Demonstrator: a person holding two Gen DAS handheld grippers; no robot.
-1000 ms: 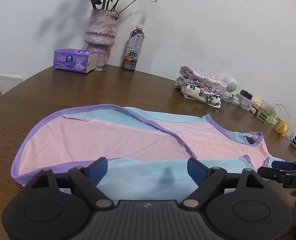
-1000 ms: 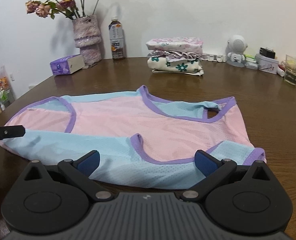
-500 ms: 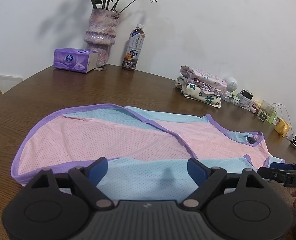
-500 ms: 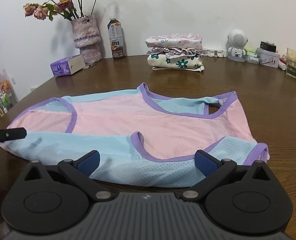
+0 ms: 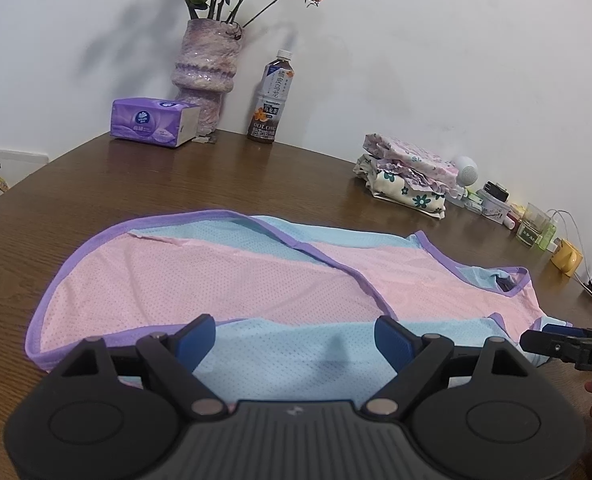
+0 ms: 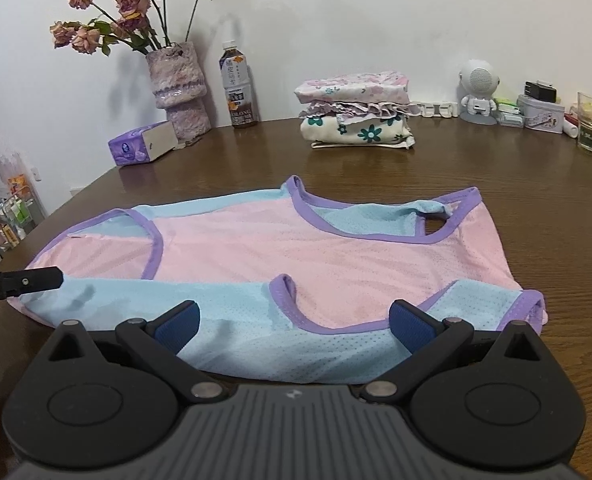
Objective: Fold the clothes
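Left wrist view: pink-and-blue mesh vest [image 5: 256, 280] with purple trim lies flat.

A pink and blue mesh vest [image 6: 296, 264] with purple trim lies flat on the brown table [image 6: 535, 200]. The right gripper [image 6: 294, 322] hangs at six o'clock, fingers spread wide over the near blue edge. At nine o'clock the left gripper's tip [image 6: 28, 282] meets the vest's corner. Folded clothes [image 6: 355, 114] sit stacked at twelve o'clock.
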